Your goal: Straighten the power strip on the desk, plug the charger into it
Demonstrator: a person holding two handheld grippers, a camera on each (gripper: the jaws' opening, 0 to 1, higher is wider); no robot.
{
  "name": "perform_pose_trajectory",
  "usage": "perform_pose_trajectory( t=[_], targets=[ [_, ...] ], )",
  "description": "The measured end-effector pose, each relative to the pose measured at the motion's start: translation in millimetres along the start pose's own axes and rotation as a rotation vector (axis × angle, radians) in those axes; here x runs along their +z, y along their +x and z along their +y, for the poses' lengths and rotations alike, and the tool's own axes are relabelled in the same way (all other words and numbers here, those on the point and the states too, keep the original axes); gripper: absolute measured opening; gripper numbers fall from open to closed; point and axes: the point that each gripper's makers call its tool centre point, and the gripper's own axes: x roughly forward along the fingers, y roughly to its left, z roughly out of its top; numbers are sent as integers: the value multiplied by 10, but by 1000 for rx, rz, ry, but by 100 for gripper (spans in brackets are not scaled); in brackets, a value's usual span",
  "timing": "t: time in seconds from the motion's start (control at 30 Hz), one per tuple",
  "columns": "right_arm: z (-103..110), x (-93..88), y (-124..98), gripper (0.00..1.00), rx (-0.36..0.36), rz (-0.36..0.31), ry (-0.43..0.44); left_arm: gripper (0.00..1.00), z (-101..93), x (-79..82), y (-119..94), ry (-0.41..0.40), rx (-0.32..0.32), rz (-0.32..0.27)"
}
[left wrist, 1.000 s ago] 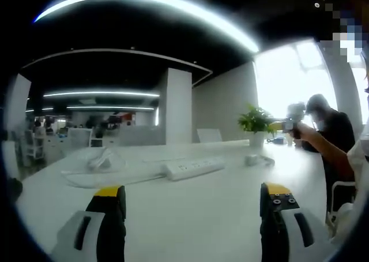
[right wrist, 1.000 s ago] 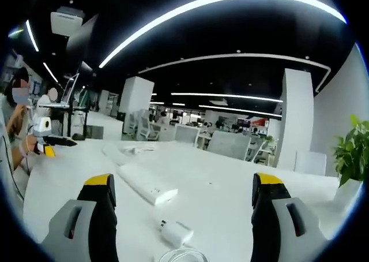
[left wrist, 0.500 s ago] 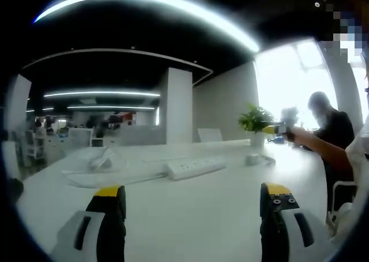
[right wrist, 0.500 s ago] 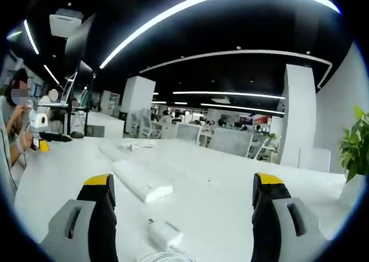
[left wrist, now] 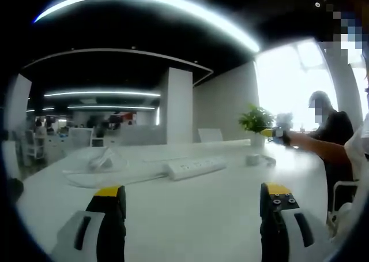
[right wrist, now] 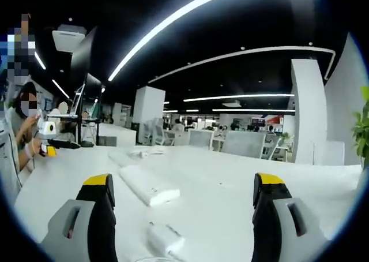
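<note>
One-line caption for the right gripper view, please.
Right gripper, jaws open, hovers over the white desk with the charger just ahead and the power strip beyond.

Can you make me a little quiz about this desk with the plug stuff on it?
1. True or false: the right tongs are holding the charger.
2. In the left gripper view, what stands nearest the charger? A) potted plant B) power strip C) a chair
3. Fill in: both tongs are ___ with nothing between them.

Key: 1 false, the charger lies on the desk between the open jaws. 2 A. 3 open.
</note>
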Motion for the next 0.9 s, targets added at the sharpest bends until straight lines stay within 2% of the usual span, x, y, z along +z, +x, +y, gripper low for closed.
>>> perform_pose_trajectory(
  t=[0.1, 0.2, 0.43, 0.67, 0.9],
  targets=[
    [37, 16, 9, 100, 22, -31, -7, 99, 5, 2, -3, 0, 2, 0],
    [22, 6, 21, 100, 32, -35, -17, 99, 9, 1, -2, -1, 2, 0],
    [22, -114, 50, 100, 82, -1, -16, 99, 13, -3, -1, -4, 4, 0],
    [-30, -158, 43, 100, 113, -18, -4, 99, 10, -6, -11, -4, 6, 1],
    [-43, -243, 49, 100, 145, 2, -7, 99, 21, -18, -24, -7, 12, 2]
  ],
)
